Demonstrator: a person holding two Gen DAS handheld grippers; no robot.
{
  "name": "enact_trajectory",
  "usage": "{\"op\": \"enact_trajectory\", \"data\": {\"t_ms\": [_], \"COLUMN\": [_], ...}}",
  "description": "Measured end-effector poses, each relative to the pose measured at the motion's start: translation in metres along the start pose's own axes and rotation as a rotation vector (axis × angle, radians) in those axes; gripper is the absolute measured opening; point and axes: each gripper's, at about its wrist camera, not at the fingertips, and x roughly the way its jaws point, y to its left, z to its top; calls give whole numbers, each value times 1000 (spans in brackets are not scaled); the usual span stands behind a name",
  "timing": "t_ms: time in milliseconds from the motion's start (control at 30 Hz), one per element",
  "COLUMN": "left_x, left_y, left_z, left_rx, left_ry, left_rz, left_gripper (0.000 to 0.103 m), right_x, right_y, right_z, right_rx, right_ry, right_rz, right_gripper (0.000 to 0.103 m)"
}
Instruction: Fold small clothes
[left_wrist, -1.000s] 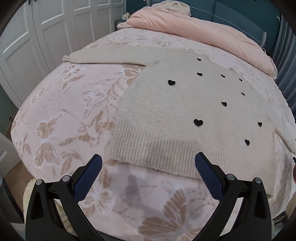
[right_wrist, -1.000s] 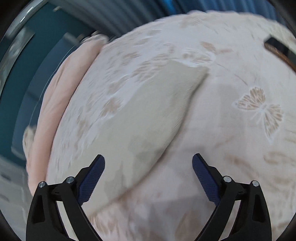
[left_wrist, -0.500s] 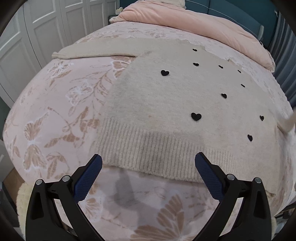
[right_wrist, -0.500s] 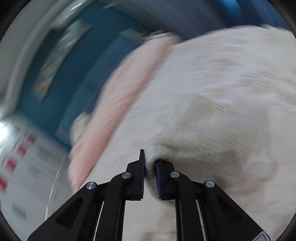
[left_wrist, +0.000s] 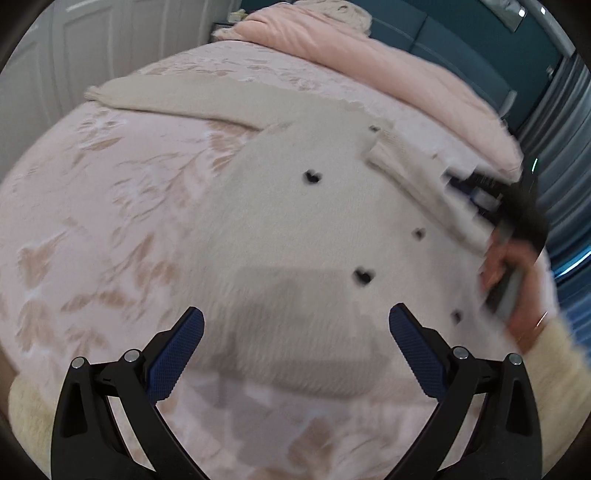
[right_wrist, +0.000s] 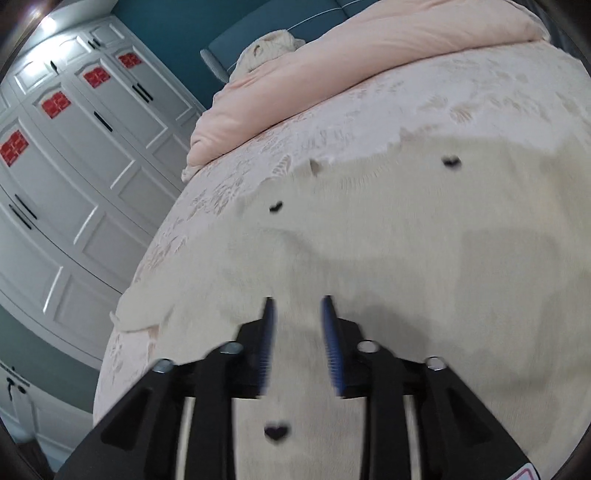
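- White panelled wardrobe doors with red paper squares line one side of the room, and a dark teal wall stands behind the bed.
- Covering the bed is a pink bedspread printed with leaves and butterflies; a bunched pink duvet lies along its far edge, near the headboard.
- Spread flat on the bedspread lies a cream knitted sweater dotted with small black hearts, its ribbed hem nearest the left gripper.
- One sleeve stretches straight out to the left across the bedspread.
- The other sleeve is folded over onto the sweater's body, slanting across its right part, with the cuff end near the chest.
- The left gripper hovers above the hem with its blue pads spread wide and nothing between them.
- The right gripper is low over the sweater's body, its jaws opening; the pads stand a narrow gap apart, and no cloth is pinched between them.
- In the left wrist view, that gripper shows as a blurred dark shape at the folded sleeve's right end, held by a hand with a cream sleeve cuff.
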Motion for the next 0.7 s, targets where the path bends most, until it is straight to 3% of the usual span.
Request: {"op": "enact_trajectory", "data": {"t_ms": [33,100,233,300,367,433,500,533,567,600,633,667,700], "left_x": [4,15,69,111,150,190,207,211,214,217,218,215,209], "left_y": [-2,-9,-37,-56,-71,-80,-85,-89,-93,-98,-101,-102,-103], "left_z": [11,35,96,121,136,146,150,153,156,160,164,169,177], "left_rx": [-6,-16,-72,-106,-151,-238,-299,-307,-300,-282,-270,-257,-239], "left_ry": [-4,-16,24,75,119,172,167,157,153,159,162,154,125], "left_rz": [-42,-120,-247,-265,-257,-235,-238,-225,-216,-207,-213,-213,-221], "left_gripper": [98,98,98,98,98,97,94,85,64,50,22,13,13], "right_x": [-13,-35,-71,-79,-87,-81,-72,-69,-66,-66,-65,-68,-73], "right_y": [-7,-27,-89,-113,-124,-114,-103,-99,-97,-96,-97,-99,-101], "right_z": [-10,-26,-53,-62,-78,-79,-77,-77,-78,-81,-81,-84,-86], "right_rx": [21,53,121,176,206,162,102,65,39,31,29,37,48], "right_ry": [-30,-84,-134,-140,-182,-190,-181,-171,-161,-152,-154,-159,-165], "right_rz": [-12,-41,-223,-246,-193,-235,-275,-299,-314,-315,-308,-294,-277], "right_gripper": [54,58,58,55,55,63,73,77,79,80,80,80,80]}}
